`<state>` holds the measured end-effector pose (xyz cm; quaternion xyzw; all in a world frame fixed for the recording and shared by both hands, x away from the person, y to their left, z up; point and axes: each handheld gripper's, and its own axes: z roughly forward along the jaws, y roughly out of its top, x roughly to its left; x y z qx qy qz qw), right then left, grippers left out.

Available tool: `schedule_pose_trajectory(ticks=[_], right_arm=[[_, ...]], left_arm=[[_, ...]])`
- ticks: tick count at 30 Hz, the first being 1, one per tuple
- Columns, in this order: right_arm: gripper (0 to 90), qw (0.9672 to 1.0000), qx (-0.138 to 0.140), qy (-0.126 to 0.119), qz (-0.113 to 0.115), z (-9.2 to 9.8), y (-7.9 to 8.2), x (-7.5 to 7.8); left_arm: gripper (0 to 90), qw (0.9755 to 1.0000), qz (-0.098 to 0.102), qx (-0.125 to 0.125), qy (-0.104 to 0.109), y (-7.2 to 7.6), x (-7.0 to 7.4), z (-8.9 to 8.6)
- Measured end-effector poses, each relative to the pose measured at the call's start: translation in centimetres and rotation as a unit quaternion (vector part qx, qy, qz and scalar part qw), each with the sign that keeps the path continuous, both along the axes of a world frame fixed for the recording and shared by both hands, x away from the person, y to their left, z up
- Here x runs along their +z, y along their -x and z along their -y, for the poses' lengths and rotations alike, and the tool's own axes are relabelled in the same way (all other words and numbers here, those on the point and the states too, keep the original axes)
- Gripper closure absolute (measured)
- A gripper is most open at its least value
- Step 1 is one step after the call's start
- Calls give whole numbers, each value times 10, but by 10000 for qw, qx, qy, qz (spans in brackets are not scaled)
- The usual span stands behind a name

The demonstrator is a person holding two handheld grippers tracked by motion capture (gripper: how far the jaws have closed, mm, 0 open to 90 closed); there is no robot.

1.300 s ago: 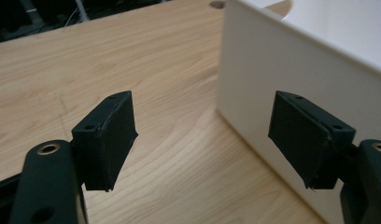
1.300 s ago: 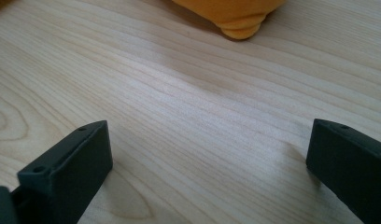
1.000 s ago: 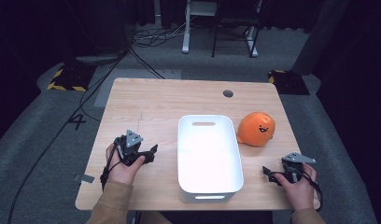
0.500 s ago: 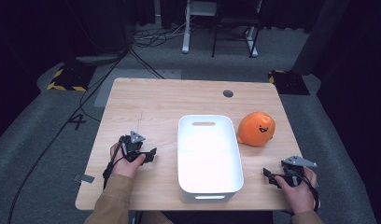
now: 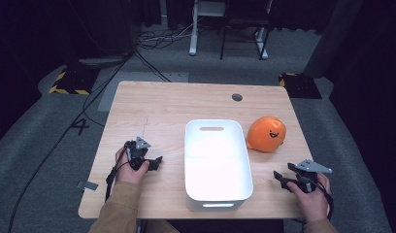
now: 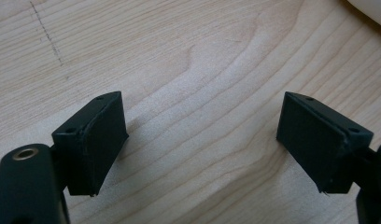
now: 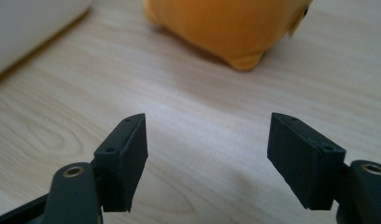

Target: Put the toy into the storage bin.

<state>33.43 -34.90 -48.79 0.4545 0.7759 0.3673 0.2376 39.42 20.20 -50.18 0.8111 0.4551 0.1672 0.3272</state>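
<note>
A white rectangular bin [image 5: 218, 160] stands mid-table, and its inside looks bare. To its right lies an orange plush toy [image 5: 267, 134] with a small face. My left gripper [image 5: 150, 156] rests left of the bin, held in a hand. Its jaws stand wide open over bare wood in the left gripper view [image 6: 202, 100], with a corner of the bin [image 6: 370, 7] at the top right. My right gripper [image 5: 285, 174] sits near the front right corner, below the toy. It is open with nothing between its jaws [image 7: 207, 119]. Ahead of it lie the toy [image 7: 226, 28] and the bin [image 7: 30, 28].
The wooden table [image 5: 167, 109] has a round cable hole [image 5: 237, 97] at the back right. Dark floor, cables and chair legs [image 5: 225, 29] surround it. A sleeve [image 5: 121, 208] comes in over the front edge at the left.
Both hands have stayed almost still. The right gripper has slid slightly toward the front edge. Both stay open.
</note>
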Motion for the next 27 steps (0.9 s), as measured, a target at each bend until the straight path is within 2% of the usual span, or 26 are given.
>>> schedule_pose_trajectory(ticks=[3, 5, 7, 14, 20, 27], right_arm=[[342, 9996, -151, -148, 162, -2, 1, 11], [346, 9996, -98, -197, 184, -3, 2, 16], [351, 9995, -46, -242, 184, -4, 2, 20], [392, 9992, 91, -340, 192, -6, 1, 30], [446, 9980, 272, -477, 322, -11, -3, 42], [475, 9969, 345, -458, 545, -14, -13, 60]], left_arm=[[154, 10000, 4, 5, 1, -1, 0, 0], [153, 10000, 0, -31, 4, -3, 0, -1], [153, 10000, 21, 57, 37, -4, -1, -1], [154, 10000, 1, 87, 21, -6, 0, -1], [154, 10000, -1, 86, 26, -6, 0, -1], [154, 10000, -17, 67, 12, -7, 0, -1]])
